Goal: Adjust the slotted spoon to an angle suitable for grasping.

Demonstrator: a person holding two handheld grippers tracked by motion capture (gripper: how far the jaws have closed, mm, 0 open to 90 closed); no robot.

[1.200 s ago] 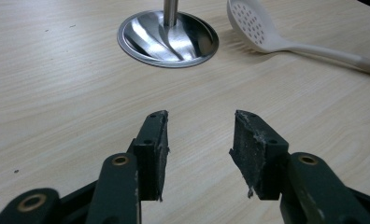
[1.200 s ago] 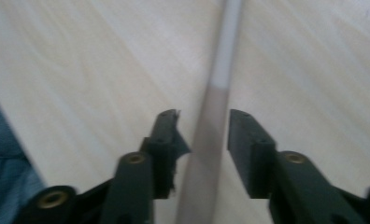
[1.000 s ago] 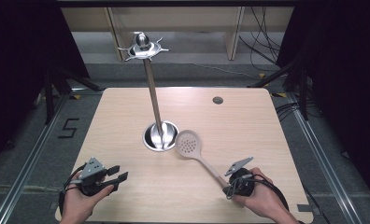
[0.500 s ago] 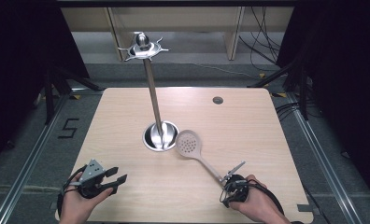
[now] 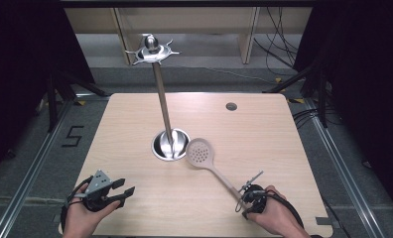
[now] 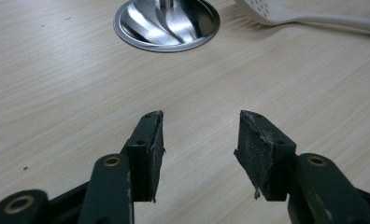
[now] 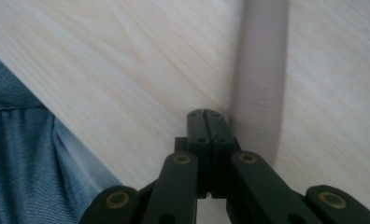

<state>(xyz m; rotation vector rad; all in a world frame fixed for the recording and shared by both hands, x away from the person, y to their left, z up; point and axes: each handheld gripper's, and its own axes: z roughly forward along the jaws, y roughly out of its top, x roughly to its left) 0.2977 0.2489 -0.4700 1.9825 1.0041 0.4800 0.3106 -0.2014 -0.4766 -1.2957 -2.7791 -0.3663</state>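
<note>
We see a pale slotted spoon (image 5: 200,152) lying flat, perforated head toward the stand (image 5: 170,144), handle running diagonally to our right gripper (image 5: 245,199), clenched empty beside it; left gripper (image 5: 125,187) released.

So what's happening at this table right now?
A person holds a tool in each hand at a wooden table. The right tool is shut with nothing between its jaws, its tip beside the handle of a slotted spoon that lies flat next to the round base of a steel utensil stand. The left tool waits open over bare wood near the front-left edge.
</note>
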